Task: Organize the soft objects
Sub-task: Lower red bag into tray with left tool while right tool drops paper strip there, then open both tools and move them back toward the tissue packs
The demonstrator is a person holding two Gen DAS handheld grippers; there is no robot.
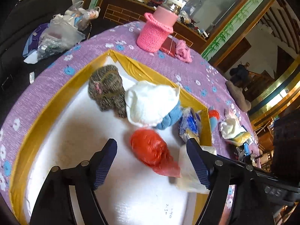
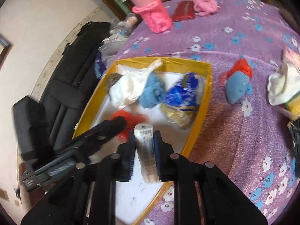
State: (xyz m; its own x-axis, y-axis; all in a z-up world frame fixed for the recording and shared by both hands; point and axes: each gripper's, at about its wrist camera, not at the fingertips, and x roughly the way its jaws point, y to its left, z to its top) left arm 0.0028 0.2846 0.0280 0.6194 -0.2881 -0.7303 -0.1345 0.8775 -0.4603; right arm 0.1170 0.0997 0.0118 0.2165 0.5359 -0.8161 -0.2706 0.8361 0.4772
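A yellow-rimmed box (image 1: 46, 112) with a white floor sits on the purple flowered tablecloth (image 2: 234, 131). Inside lie a brown knit piece (image 1: 106, 88), a white cloth (image 1: 150, 101), a blue knit item (image 1: 168, 119), a blue and yellow plastic packet (image 2: 181, 95) and a crumpled red plastic bag (image 1: 150, 150). My left gripper (image 1: 151, 143) is open over the box, and the red bag rests on the floor between its fingers, apart from both pads. My right gripper (image 2: 144, 134) is shut on a white packet (image 2: 147, 150) above the box's near end.
A pink knitted holder (image 2: 157, 16) with a bottle in it, a red pouch (image 2: 182, 11) and a pink cloth (image 2: 204, 1) stand at the table's far side. A blue plush with red plastic (image 2: 237, 88) and a white cloth (image 2: 281, 86) lie right of the box. A dark sofa (image 2: 61, 86) stands to the left.
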